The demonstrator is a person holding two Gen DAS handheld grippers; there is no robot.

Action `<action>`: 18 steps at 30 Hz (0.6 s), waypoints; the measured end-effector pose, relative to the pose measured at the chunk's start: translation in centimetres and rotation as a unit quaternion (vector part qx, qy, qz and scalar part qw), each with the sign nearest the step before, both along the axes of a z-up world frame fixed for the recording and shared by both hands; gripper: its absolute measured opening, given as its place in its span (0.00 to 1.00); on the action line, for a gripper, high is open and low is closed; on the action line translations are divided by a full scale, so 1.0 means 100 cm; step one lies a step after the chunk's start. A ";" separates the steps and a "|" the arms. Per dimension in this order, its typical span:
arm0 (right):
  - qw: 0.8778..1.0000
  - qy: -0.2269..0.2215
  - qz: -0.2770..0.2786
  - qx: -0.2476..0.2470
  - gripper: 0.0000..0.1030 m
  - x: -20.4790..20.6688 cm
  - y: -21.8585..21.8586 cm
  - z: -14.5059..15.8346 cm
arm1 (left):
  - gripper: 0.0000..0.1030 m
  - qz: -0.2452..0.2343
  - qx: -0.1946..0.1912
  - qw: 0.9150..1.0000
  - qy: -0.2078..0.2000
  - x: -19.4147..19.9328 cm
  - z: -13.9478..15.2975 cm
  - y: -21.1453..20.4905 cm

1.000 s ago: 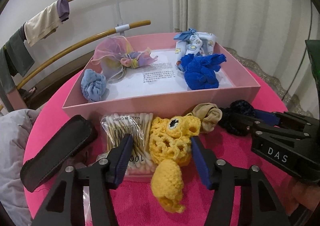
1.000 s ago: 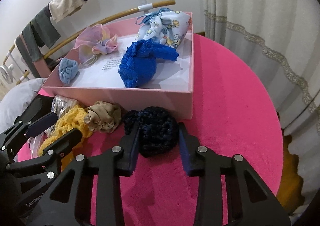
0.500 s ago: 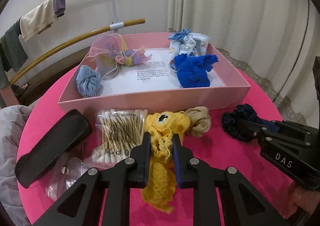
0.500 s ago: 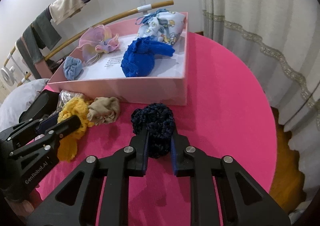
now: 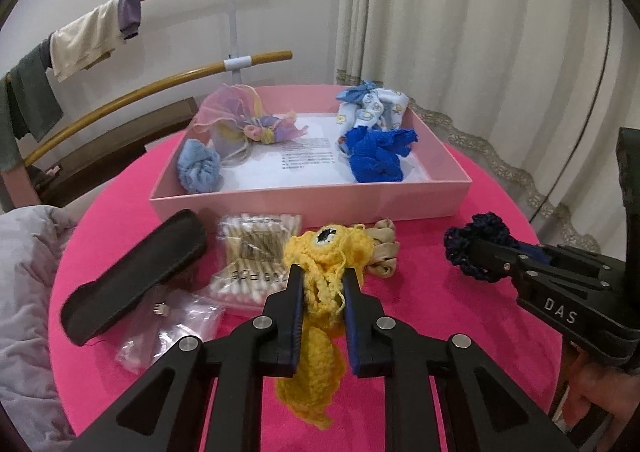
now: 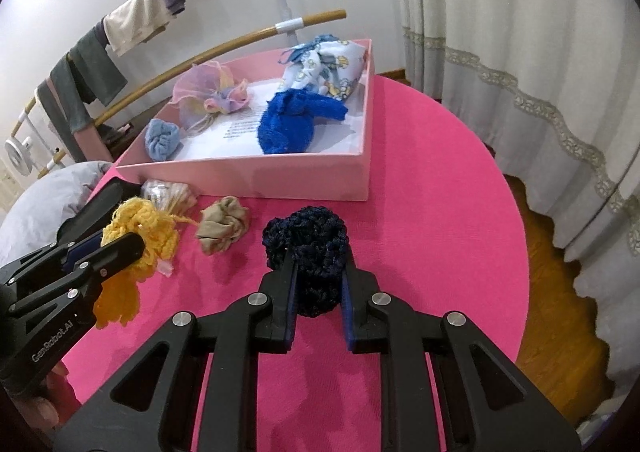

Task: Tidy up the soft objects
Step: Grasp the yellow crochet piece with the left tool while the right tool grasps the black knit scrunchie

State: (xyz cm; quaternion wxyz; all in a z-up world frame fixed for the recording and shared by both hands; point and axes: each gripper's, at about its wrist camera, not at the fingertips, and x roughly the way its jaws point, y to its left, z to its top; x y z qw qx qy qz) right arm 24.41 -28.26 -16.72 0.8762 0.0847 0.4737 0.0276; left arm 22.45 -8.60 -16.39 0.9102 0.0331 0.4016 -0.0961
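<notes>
Here the pink tabletop (image 6: pixel 420 192) carries the pink box (image 5: pixel 312 200), already holding several soft pieces. Just in front of it, the left hand-held gripper (image 5: pixel 322 292) is clamped on the yellow crochet toy (image 5: pixel 324 252) and the right hand-held gripper (image 6: pixel 318 280) on the navy crochet piece (image 6: pixel 306 236). Both seem mid-pickup; next calls for lifting each over the box's near wall.

Box (image 5: pixel 308 202) behind cotton swabs (image 5: pixel 256 252), case (image 5: pixel 132 276) left of them, 4 soft items inside box.
</notes>
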 end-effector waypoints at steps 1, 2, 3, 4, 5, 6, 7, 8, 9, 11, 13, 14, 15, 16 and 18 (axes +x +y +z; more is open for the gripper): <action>1.000 -0.001 0.001 -0.001 0.15 -0.001 0.001 0.001 | 0.14 0.002 0.000 1.000 -0.001 -0.003 0.003 0.003; 1.000 -0.002 0.002 0.000 0.15 -0.002 0.003 0.003 | 0.14 0.005 0.000 1.000 -0.003 -0.005 0.006 0.004; 1.000 -0.003 0.004 0.002 0.16 -0.003 0.005 0.005 | 0.14 0.007 0.000 1.000 -0.006 -0.007 0.008 0.005; 1.000 -0.005 0.007 0.003 0.15 -0.004 0.007 0.008 | 0.14 0.009 0.001 1.000 -0.009 -0.010 0.012 0.008; 1.000 -0.007 0.009 0.004 0.15 -0.005 0.009 0.010 | 0.14 0.011 0.000 1.000 -0.011 -0.012 0.015 0.010; 1.000 -0.009 0.011 0.005 0.15 -0.006 0.011 0.012 | 0.14 0.012 -0.002 1.000 -0.013 -0.014 0.017 0.012; 1.000 -0.011 0.014 0.008 0.15 -0.006 0.013 0.015 | 0.14 0.014 -0.004 1.000 -0.014 -0.016 0.020 0.014; 1.000 -0.014 0.016 0.010 0.15 -0.007 0.015 0.018 | 0.14 0.016 -0.006 1.000 -0.016 -0.018 0.024 0.016; 1.000 -0.016 0.018 0.010 0.15 -0.008 0.016 0.020 | 0.14 0.018 -0.007 1.000 -0.018 -0.020 0.026 0.019; 0.999 -0.021 0.024 0.012 0.15 -0.009 0.020 0.026 | 0.14 0.022 -0.009 0.999 -0.024 -0.024 0.034 0.024; 0.999 -0.027 0.031 0.012 0.16 -0.008 0.023 0.034 | 0.14 0.024 -0.011 0.999 -0.028 -0.025 0.040 0.027; 0.999 -0.030 0.033 0.009 0.16 -0.006 0.024 0.036 | 0.14 0.026 -0.013 0.999 -0.031 -0.025 0.045 0.030; 0.999 -0.034 0.035 0.005 0.16 -0.005 0.026 0.041 | 0.14 0.029 -0.013 0.999 -0.033 -0.025 0.048 0.031; 0.999 -0.039 0.038 0.003 0.16 -0.002 0.027 0.046 | 0.14 0.030 -0.013 0.999 -0.036 -0.024 0.052 0.033; 0.998 -0.050 0.045 0.001 0.15 0.004 0.030 0.057 | 0.14 0.035 -0.009 0.998 -0.046 -0.023 0.062 0.035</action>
